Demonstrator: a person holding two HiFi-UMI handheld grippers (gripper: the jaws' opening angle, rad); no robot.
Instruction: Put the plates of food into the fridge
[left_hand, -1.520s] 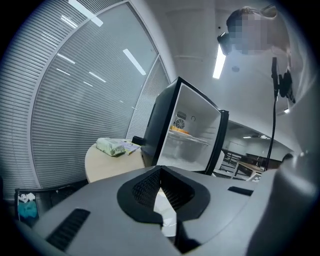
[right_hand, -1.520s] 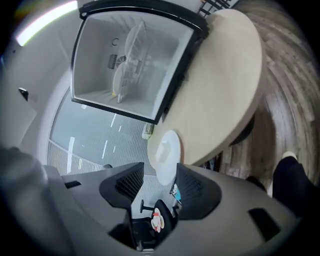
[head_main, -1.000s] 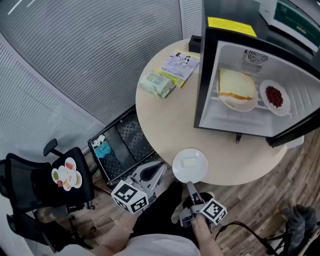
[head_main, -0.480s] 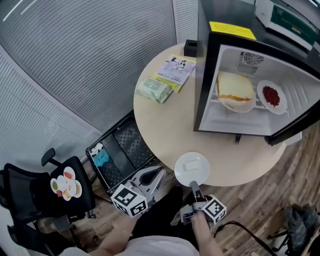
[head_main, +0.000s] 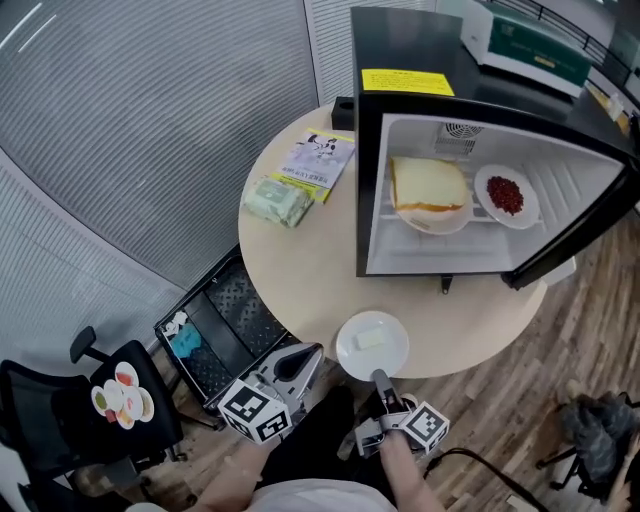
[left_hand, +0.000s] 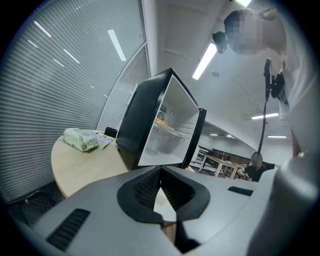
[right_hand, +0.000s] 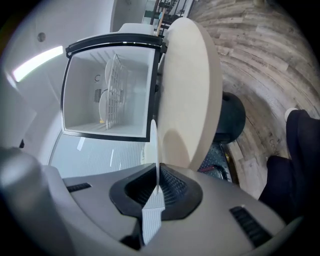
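A white plate (head_main: 372, 344) with a pale block of food (head_main: 368, 340) sits at the near edge of the round table (head_main: 300, 270). My right gripper (head_main: 378, 378) is shut on the plate's near rim; in the right gripper view the thin rim (right_hand: 154, 145) stands pinched between the pads of my right gripper (right_hand: 156, 187). The black fridge (head_main: 400, 80) stands open on the table, and its shelf holds a plate of bread (head_main: 430, 190) and a plate of red food (head_main: 505, 195). My left gripper (head_main: 292, 368) hangs below the table edge, shut and holding nothing; the left gripper (left_hand: 161, 175) faces the fridge (left_hand: 160, 125).
A green wipes pack (head_main: 278, 200), a leaflet (head_main: 322, 158) and a small black box (head_main: 343, 108) lie at the table's far left. The fridge door (head_main: 570, 240) swings out to the right. On the floor are a black crate (head_main: 215, 320) and a chair (head_main: 60, 410).
My right gripper's jaws have closed on the plate's rim. The plate and both grippers have stayed at the table's near edge while the head view shifted.
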